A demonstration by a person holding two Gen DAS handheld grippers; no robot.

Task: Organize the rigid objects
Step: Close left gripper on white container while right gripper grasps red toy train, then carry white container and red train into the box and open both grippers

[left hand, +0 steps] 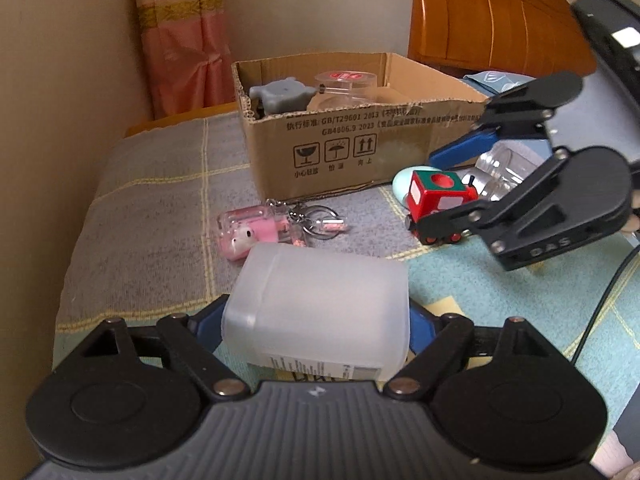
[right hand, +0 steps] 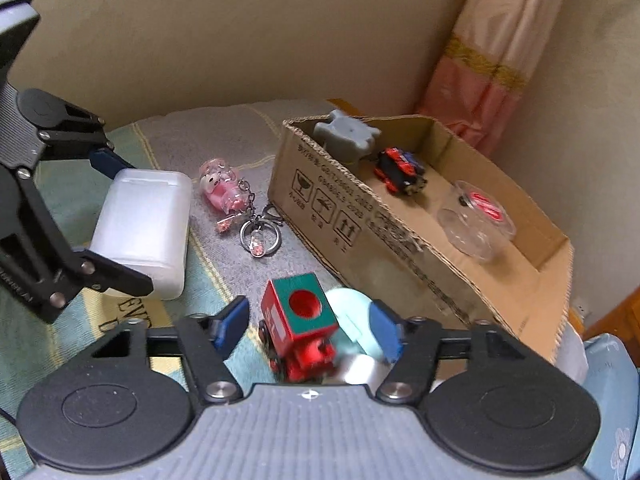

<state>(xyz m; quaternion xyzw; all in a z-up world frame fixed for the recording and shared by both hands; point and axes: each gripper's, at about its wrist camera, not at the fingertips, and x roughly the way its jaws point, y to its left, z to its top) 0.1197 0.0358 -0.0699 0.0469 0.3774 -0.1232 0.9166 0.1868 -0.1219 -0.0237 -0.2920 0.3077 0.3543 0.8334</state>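
The left gripper [left hand: 316,316] held a frosted white plastic container [left hand: 320,304] between its blue fingers [left hand: 208,316], low in the centre of the left wrist frame; in the right wrist frame the same container [right hand: 144,224] sat at the left edge, clamped on both sides and resting on the checked cloth [left hand: 160,200].

The right gripper [right hand: 308,328] stood wide apart around a red and green toy train [right hand: 300,320], neither finger touching it as far as could be seen. A pale mint egg-shaped object [right hand: 352,312] lay just beside the train, against the right finger. In the left wrist frame a clear jar [left hand: 504,172] lay at centre right, behind the train [left hand: 436,200].

A pink figure keychain [right hand: 224,192] with a ring [right hand: 260,236] lay on the cloth between the container and the cardboard box [right hand: 360,240].

The box occupied the upper middle of both frames. Inside were a grey moulded piece [right hand: 348,136], a dark red-and-blue toy vehicle [right hand: 400,172] and a clear round lidded tub [right hand: 480,216] with a red label.

A pink curtain [left hand: 180,36] hung at upper left of the left wrist frame, a wooden headboard [left hand: 492,16] at upper right.
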